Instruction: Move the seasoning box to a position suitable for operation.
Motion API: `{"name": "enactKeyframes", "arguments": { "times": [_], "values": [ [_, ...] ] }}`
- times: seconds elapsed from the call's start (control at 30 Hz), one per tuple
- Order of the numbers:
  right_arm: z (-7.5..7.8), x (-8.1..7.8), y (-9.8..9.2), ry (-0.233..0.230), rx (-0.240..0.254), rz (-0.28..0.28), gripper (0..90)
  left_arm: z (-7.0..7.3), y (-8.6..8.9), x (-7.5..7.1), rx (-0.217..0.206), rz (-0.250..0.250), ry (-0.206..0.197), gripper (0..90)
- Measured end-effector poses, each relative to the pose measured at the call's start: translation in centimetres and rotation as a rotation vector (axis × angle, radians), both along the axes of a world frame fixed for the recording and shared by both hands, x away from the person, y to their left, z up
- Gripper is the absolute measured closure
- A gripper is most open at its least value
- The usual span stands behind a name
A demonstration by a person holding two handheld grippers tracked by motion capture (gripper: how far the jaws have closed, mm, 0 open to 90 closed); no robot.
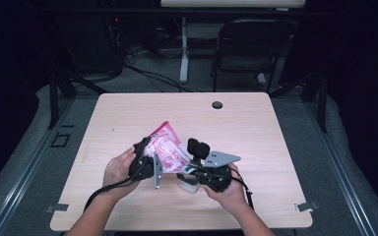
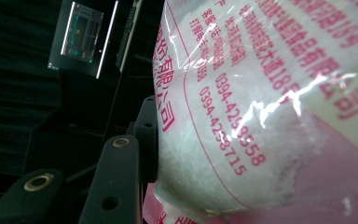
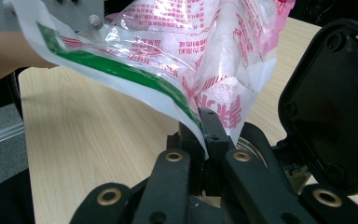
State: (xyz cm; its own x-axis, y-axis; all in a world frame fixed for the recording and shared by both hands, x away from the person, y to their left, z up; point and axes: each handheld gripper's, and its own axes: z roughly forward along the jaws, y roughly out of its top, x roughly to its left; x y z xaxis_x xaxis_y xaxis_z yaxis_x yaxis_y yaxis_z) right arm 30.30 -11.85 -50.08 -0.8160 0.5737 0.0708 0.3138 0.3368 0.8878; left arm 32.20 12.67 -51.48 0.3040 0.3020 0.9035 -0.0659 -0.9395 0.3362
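Over the wooden table [image 1: 256, 123] both grippers hold a pink-printed bag of white granules [image 1: 166, 150] in the air near its front middle. The left gripper [image 1: 146, 156] stands half-wide, clamping the bag's full body; the right gripper [image 3: 204, 135] is pinched tight on the green-striped corner edge. It looks like opening or tipping, so next calls for a steady pull apart without spilling. A small white container [image 1: 189, 183] sits just under the right hand, close enough to get bumped.
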Motion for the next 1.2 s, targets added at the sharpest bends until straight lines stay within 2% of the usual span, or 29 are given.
{"name": "enactKeyframes", "arguments": {
  "times": [0.4,0.8,1.2],
  "values": [
    [-0.5,0.1,0.1,0.017,-0.002,0.003,89.9,0.1,-0.1,-0.2,0.022,0.005,-0.024,62.7],
    [-0.9,0.3,0.1,0.032,-0.010,0.001,90.0,0.3,-0.2,-0.6,0.049,0.006,-0.065,62.8],
    [-1.2,0.4,0.2,0.039,-0.015,0.002,90.0,0.3,-0.3,-0.7,0.064,0.003,-0.079,62.9]
  ]
}}
